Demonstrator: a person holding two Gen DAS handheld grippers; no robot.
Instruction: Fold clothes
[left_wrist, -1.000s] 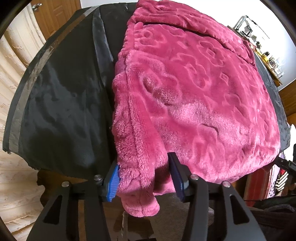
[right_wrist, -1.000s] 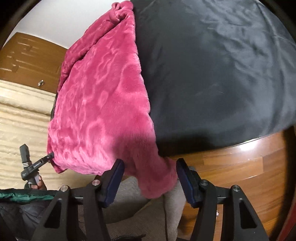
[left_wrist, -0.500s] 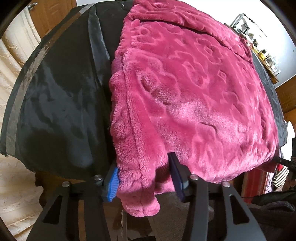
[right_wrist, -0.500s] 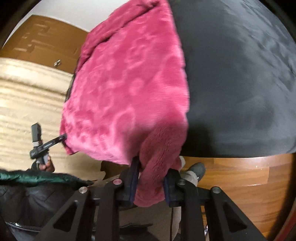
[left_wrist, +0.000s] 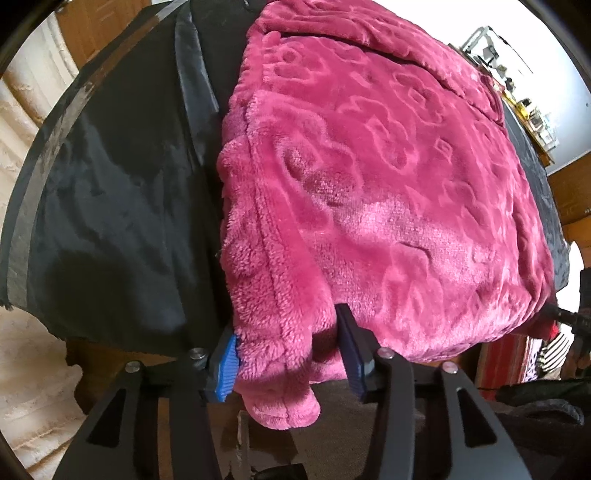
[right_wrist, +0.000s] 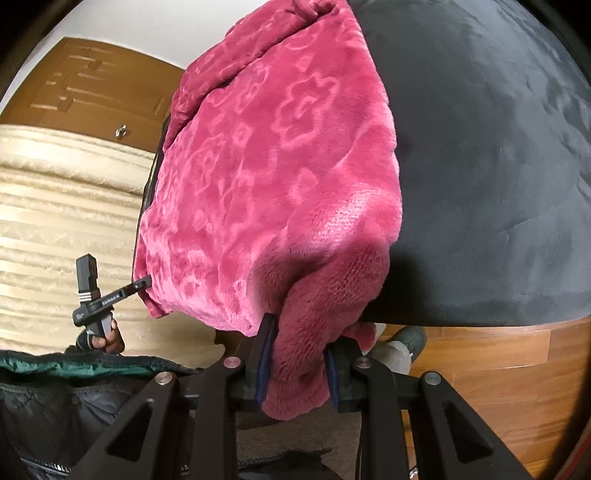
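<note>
Fleece garment (left_wrist: 388, 184) on black cloth (left_wrist: 110, 203), both grippers clamping corners.

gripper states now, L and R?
Left gripper: jaws opening, pink fleece garment corner between them.
Right gripper: shut on the garment's other near corner.

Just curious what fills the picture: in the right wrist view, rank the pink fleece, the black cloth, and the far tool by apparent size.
1. Pink fleece and black cloth: too alike to rank.
2. Far tool: smallest, though distance shrinks it.
</note>
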